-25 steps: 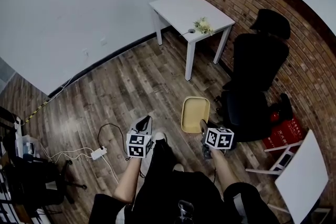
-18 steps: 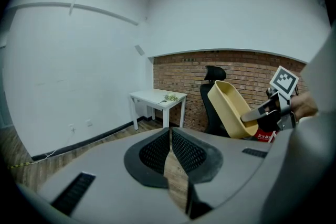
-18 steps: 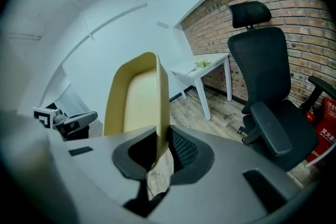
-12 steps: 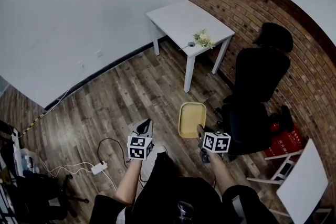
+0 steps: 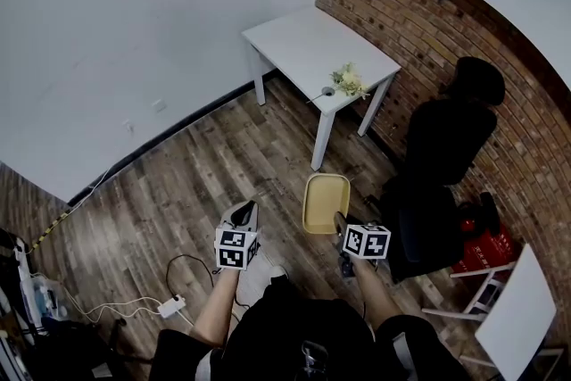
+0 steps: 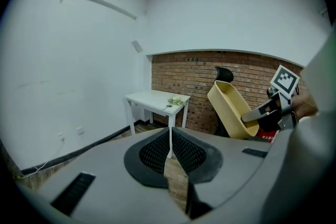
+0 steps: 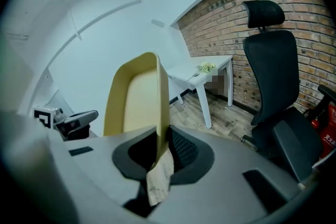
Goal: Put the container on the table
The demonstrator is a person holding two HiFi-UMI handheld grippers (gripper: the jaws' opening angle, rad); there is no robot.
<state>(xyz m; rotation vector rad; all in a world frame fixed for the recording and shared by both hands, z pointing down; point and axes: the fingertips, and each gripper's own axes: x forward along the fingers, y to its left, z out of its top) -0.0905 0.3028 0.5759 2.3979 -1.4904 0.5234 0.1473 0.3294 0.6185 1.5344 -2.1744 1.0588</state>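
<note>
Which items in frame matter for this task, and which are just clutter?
Job in hand:
- yellow container, its wall clamped in the right gripper
- white table, the destination

Lying about:
- black office chair
- flowers on the table
- power strip on the floor
- left gripper, shut on nothing

The left gripper and the right gripper have smooth grey shells, with black ribbed pads lining the jaws. Each carries a white cube printed with black square markers. The person wears black clothes with short sleeves.
</note>
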